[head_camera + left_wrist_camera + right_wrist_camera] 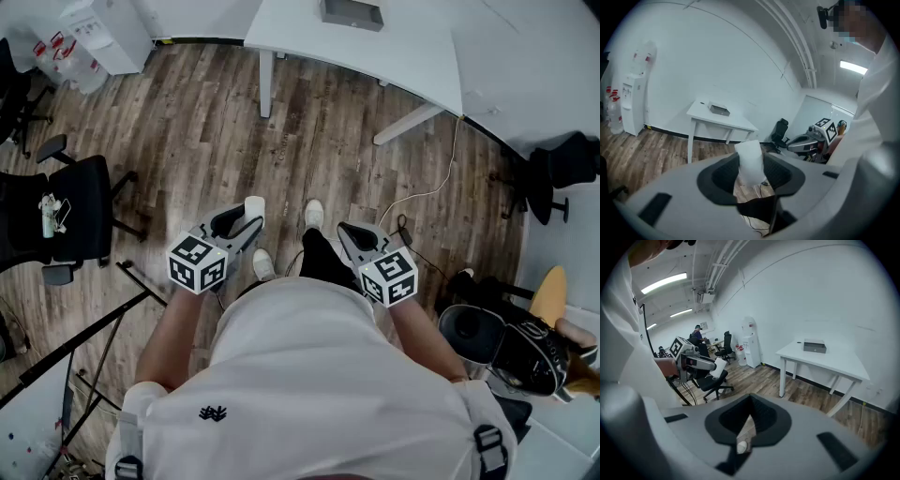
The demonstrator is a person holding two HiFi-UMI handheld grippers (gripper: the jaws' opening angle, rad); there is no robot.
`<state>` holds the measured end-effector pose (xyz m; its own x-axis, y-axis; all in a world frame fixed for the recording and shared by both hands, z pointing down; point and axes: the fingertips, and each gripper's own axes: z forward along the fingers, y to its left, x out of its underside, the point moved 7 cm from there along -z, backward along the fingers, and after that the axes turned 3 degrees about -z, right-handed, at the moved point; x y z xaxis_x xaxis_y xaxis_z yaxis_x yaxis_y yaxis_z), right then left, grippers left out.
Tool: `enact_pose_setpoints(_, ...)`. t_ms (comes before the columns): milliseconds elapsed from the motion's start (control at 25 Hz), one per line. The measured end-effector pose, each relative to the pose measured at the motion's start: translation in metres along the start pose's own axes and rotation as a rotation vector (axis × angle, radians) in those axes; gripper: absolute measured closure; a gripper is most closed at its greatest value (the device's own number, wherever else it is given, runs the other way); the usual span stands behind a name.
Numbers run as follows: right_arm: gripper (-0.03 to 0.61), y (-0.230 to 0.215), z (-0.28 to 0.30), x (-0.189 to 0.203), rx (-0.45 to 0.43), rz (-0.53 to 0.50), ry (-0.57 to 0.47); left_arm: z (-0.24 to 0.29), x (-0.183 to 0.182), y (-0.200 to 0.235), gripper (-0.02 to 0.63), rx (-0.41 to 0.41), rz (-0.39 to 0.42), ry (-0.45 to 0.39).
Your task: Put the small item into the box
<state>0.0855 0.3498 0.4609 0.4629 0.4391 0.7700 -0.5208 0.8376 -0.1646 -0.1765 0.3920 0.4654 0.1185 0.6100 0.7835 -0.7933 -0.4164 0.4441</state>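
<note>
A small white item [750, 161] stands upright between the dark pads of my left gripper [751, 165], which is shut on it. In the head view the left gripper [247, 218] is held at waist height above the wooden floor, the white item [254, 205] poking out of its tip. My right gripper [350, 231] is level with it, an arm's width to the right, its jaws [750, 401] closed tip to tip with nothing between them. The grey box [352, 13] lies on a white table [412, 52] several steps ahead; the same box [814, 346] shows in the right gripper view.
A black office chair [73, 208] stands to the left, and a white water dispenser [105, 34] at the far left wall. A cable [427, 192] runs over the floor on the right, next to dark gear [502, 339] and another chair [561, 171]. Stand legs [66, 347] cross the lower left.
</note>
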Motion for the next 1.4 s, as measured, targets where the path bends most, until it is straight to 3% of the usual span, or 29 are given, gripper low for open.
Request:
enact_pose_setpoints(280,0.572,-0.052,0.020,-0.013,0.008,0.017,-0.042,0.047,-0.027,0.015,0.443,0.000,-0.010,0.028)
enact_pose_setpoints(600,0.568,-0.125,0.039,-0.039,-0.037,0.045,-0.112,0.115,-0.102,0.031,0.443,-0.010,0.062,0.053)
enact_pose_setpoints(680,0.520,-0.142,0.042,-0.044,-0.046,0.034,-0.124,0.132,-0.117,0.037,0.443,-0.014,0.068,0.058)
enact_pose_setpoints(760,0.511,-0.160,0.045,-0.044,-0.040,0.034,-0.120,0.152,-0.127,0.039,0.443,-0.012,0.065,0.070)
enact_pose_setpoints(1000,0.535,-0.202,0.047,-0.045,0.017,0.117,-0.128,0.201,-0.154,0.037,0.443,0.043,0.086,0.110)
enact_pose_setpoints(1400,0.546,-0.254,0.058,-0.075,0.194,0.241,-0.146,0.291,-0.238,0.098,0.443,0.173,0.150,0.155)
